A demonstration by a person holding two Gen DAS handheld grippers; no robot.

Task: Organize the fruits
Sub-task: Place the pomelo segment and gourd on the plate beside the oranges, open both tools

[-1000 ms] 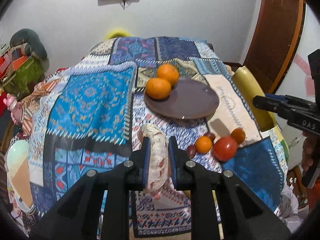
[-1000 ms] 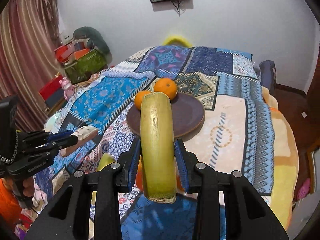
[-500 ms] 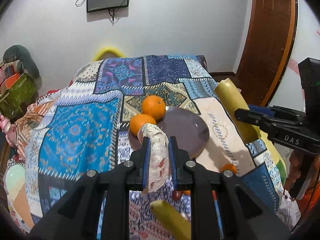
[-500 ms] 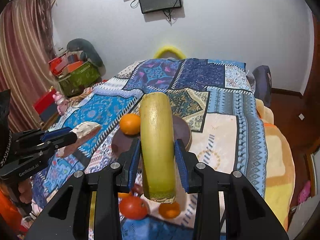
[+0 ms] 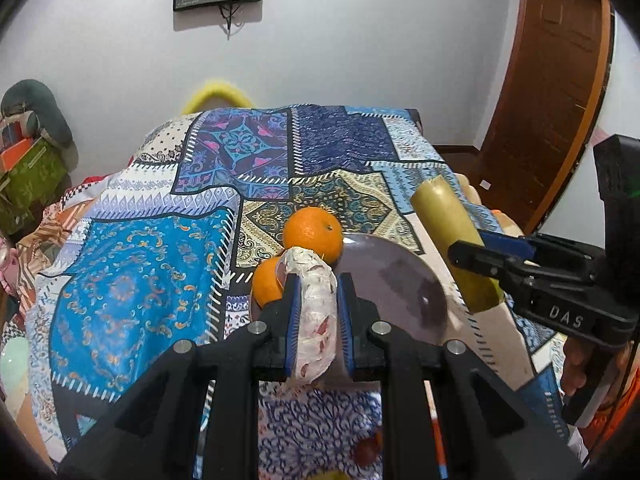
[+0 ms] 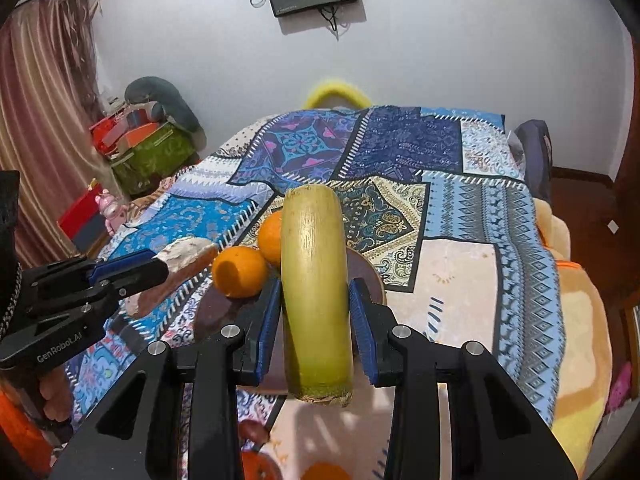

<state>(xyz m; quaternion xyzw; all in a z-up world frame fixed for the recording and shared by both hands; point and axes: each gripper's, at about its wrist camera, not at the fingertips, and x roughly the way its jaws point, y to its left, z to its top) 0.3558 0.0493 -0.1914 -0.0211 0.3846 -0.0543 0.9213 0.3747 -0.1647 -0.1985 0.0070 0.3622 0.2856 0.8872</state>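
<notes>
Transport step, by the look of it: two items are being carried toward the brown plate (image 5: 404,280) on the bed's patchwork blanket (image 5: 152,280). The left tool (image 5: 318,312) is being kept clamped on a pale, red-flecked oblong fruit (image 5: 316,312), its blue pads pressed flat against both sides. The right tool (image 6: 316,320) is gripping a thick yellow-green stalk piece (image 6: 316,280), which is being held upright between the pads and looks like a cut cane or banana-like piece; which one cannot be told.

Two oranges (image 5: 314,234) are sitting at the far left rim of the plate, touching each other. In the left wrist view the pale fruit is hanging just near of them, over the plate's left edge. In the right wrist view the stalk is being held over the plate's near part, just right of the oranges.

Next move, as judged: each item needs to be lowered onto the bare part of the plate, right of the oranges, and the pads opened only once it is resting. The stalk probably needs to be laid flat so rolling is avoided, and the two tools need to be kept from crowding each other.

Hidden or unclear: most of the plate is being covered by the stalk in the right wrist view. Small red and orange fruits (image 6: 252,432) at the near edge are being cut off by the tool bodies, so their count cannot be told. Actual contact with the plate cannot be judged.
</notes>
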